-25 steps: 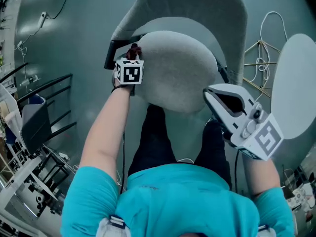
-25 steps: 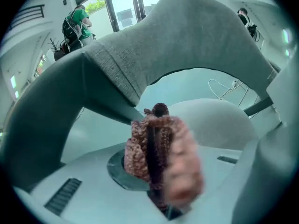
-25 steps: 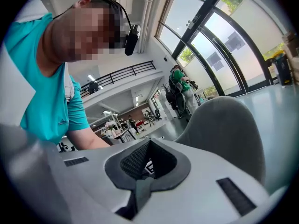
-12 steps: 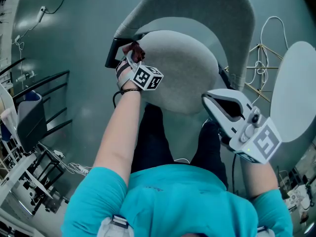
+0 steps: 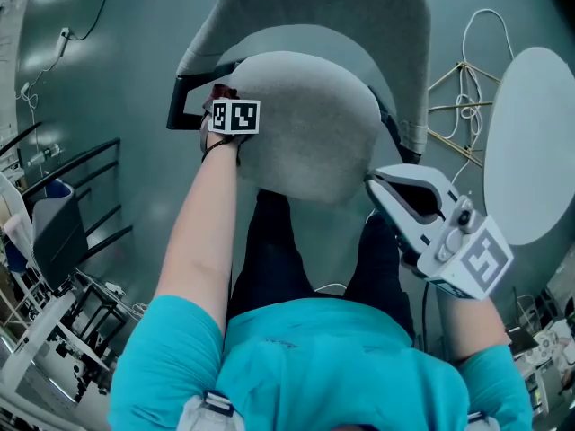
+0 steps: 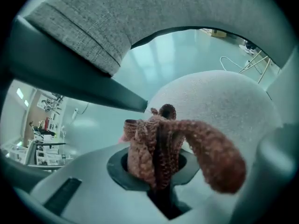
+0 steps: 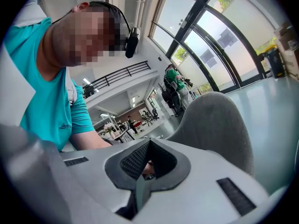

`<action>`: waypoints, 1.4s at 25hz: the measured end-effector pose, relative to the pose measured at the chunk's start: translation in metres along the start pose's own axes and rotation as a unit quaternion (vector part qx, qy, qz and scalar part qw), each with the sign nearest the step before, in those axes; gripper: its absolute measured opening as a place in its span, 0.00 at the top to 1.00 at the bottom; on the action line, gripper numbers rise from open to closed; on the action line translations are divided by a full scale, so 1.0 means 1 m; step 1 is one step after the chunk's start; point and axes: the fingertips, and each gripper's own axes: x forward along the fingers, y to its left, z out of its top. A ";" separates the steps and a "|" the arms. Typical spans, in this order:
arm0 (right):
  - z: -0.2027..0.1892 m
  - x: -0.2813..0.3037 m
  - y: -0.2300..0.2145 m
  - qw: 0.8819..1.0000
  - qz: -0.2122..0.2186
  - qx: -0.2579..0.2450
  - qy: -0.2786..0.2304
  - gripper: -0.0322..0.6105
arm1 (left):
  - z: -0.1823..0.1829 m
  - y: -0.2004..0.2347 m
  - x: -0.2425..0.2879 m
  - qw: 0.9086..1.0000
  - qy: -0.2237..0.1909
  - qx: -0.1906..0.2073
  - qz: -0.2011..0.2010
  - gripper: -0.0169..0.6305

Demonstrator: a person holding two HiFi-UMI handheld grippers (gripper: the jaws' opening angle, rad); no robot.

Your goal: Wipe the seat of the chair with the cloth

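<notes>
The chair's round grey seat (image 5: 310, 128) is below me, between its curved backrest (image 5: 323, 12) and my legs. My left gripper (image 5: 221, 104) is at the seat's left rim beside the dark armrest (image 5: 184, 106), shut on a reddish-brown knitted cloth (image 5: 220, 91). In the left gripper view the cloth (image 6: 163, 143) bunches out of the jaws, with one fold drooping right over the seat (image 6: 229, 101). My right gripper (image 5: 373, 180) hangs off the seat's front right, shut with nothing held. In its own view the right gripper (image 7: 142, 171) points up at the person and the backrest (image 7: 219, 125).
A white round table (image 5: 530, 142) stands to the right, with a wire frame and white cable (image 5: 467, 61) on the floor between it and the chair. Black metal racks (image 5: 76, 173) and a dark bin (image 5: 54, 227) stand at the left.
My left gripper, holding the cloth, swung slightly onto the seat's left edge, then back toward the armrest, its cube turning level. The right gripper has barely moved.
</notes>
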 end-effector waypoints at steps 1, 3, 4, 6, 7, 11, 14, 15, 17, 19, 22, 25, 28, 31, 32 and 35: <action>0.000 -0.003 -0.001 1.000 -0.002 0.002 -0.004 0.95 | 0.000 -0.004 0.001 1.000 0.004 -0.002 -0.010 0.88; -0.001 -0.011 -0.005 1.000 -0.007 0.009 -0.012 0.95 | 0.001 -0.013 0.002 1.000 0.011 -0.007 -0.024 0.88; -0.001 -0.015 -0.007 1.000 -0.010 0.013 -0.015 0.95 | 0.001 -0.017 0.002 0.999 0.014 -0.008 -0.028 0.88; -0.003 -0.025 -0.010 1.000 -0.016 0.013 -0.017 0.95 | 0.002 -0.025 0.000 0.999 0.020 -0.002 -0.030 0.88; -0.003 -0.030 -0.011 1.000 -0.018 0.014 -0.019 0.95 | 0.003 -0.028 -0.002 0.999 0.023 0.003 -0.030 0.88; -0.001 -0.048 -0.016 0.999 -0.027 0.021 -0.027 0.95 | 0.008 -0.046 -0.009 0.999 0.027 0.007 -0.041 0.88; -0.004 -0.059 -0.021 0.999 -0.036 0.017 -0.026 0.95 | 0.011 -0.058 -0.009 0.999 0.027 0.005 -0.041 0.88; -0.004 -0.061 -0.023 0.999 -0.038 0.017 -0.026 0.95 | 0.012 -0.060 -0.009 0.999 0.029 0.007 -0.040 0.88; -0.004 -0.065 -0.025 0.999 -0.041 0.019 -0.029 0.95 | 0.011 -0.063 -0.009 0.999 0.034 0.009 -0.042 0.88; -0.003 -0.069 -0.026 0.998 -0.043 0.024 -0.034 0.95 | 0.011 -0.067 -0.010 0.998 0.037 0.008 -0.048 0.88; -0.005 -0.077 -0.028 0.998 -0.048 0.023 -0.033 0.95 | 0.011 -0.078 -0.015 0.998 0.039 0.015 -0.056 0.88; -0.004 -0.082 -0.029 0.998 -0.049 0.022 -0.037 0.95 | 0.012 -0.089 -0.017 0.997 0.039 0.020 -0.061 0.88; 0.000 -0.086 -0.028 0.997 -0.048 0.026 -0.047 0.95 | 0.013 -0.105 -0.022 0.996 0.041 0.028 -0.074 0.88; -0.002 -0.091 -0.029 0.997 -0.053 0.021 -0.042 0.95 | 0.011 -0.123 -0.026 0.995 0.042 0.037 -0.082 0.88; -0.002 -0.092 -0.029 0.997 -0.054 0.020 -0.041 0.95 | 0.011 -0.128 -0.027 0.995 0.044 0.040 -0.083 0.88; -0.001 -0.094 -0.028 0.997 -0.054 0.019 -0.046 0.95 | 0.009 -0.137 -0.030 0.994 0.046 0.045 -0.087 0.88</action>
